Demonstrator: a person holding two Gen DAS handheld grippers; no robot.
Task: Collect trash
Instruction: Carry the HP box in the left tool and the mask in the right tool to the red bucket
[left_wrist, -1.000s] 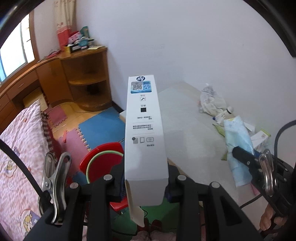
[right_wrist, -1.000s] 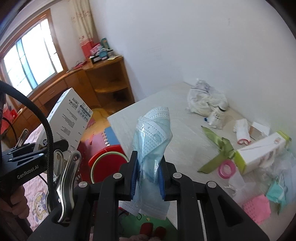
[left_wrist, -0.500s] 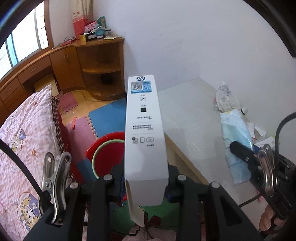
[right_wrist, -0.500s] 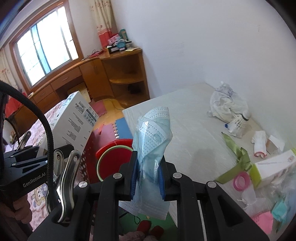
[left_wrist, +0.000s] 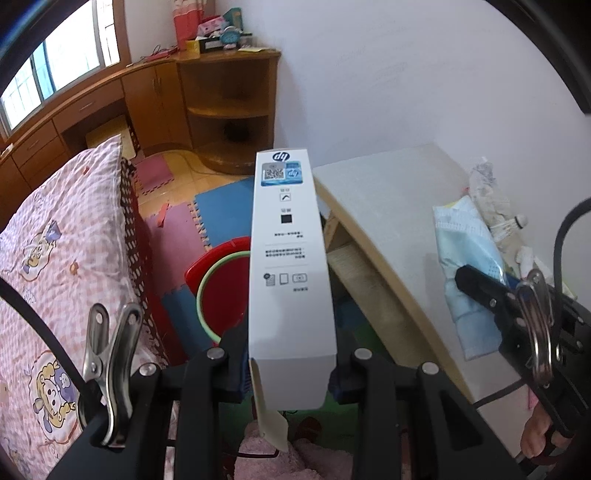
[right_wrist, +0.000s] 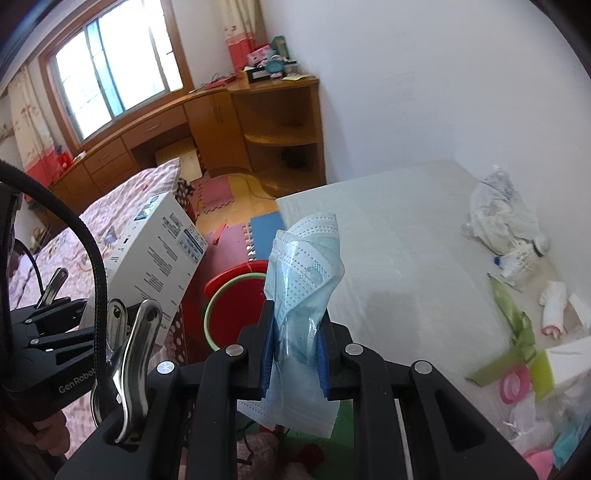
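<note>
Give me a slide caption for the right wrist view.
Right gripper clamps blue face masks above red bin.

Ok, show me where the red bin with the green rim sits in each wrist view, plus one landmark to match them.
Left wrist view: the red bin is left of centre on the floor mats, partly hidden behind the white HP box.
Right wrist view: it is at lower centre-left, just left of the blue face masks.
Shared landmark: the wooden corner shelf against the white wall.

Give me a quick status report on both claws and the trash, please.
Left claw shut on white box. Right claw shut on blue face masks. Red bin on floor below, nothing in the way.
</note>
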